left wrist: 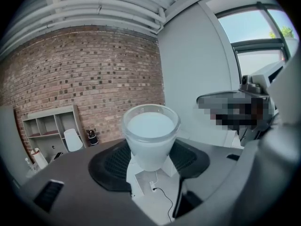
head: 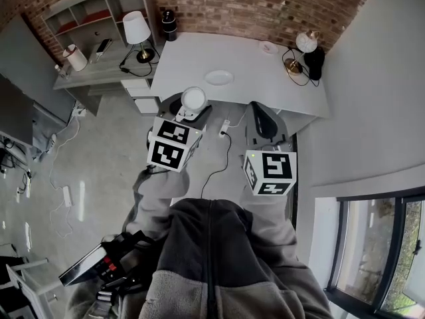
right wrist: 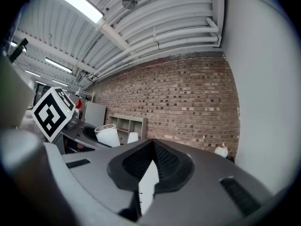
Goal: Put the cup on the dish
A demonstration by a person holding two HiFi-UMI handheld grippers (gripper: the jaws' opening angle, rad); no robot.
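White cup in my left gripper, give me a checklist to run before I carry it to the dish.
1. Grip on the frosted white plastic cup by the jaws of the left gripper: ok.
2. Cup upright, rim level: ok.
3. Nothing lying on the small white oval dish on the white table: ok.
4. Cup above the dish: not ok, it hangs well short of it.
5. The right gripper empty, jaws together: ok.
6. Cup empty inside: cannot tell.
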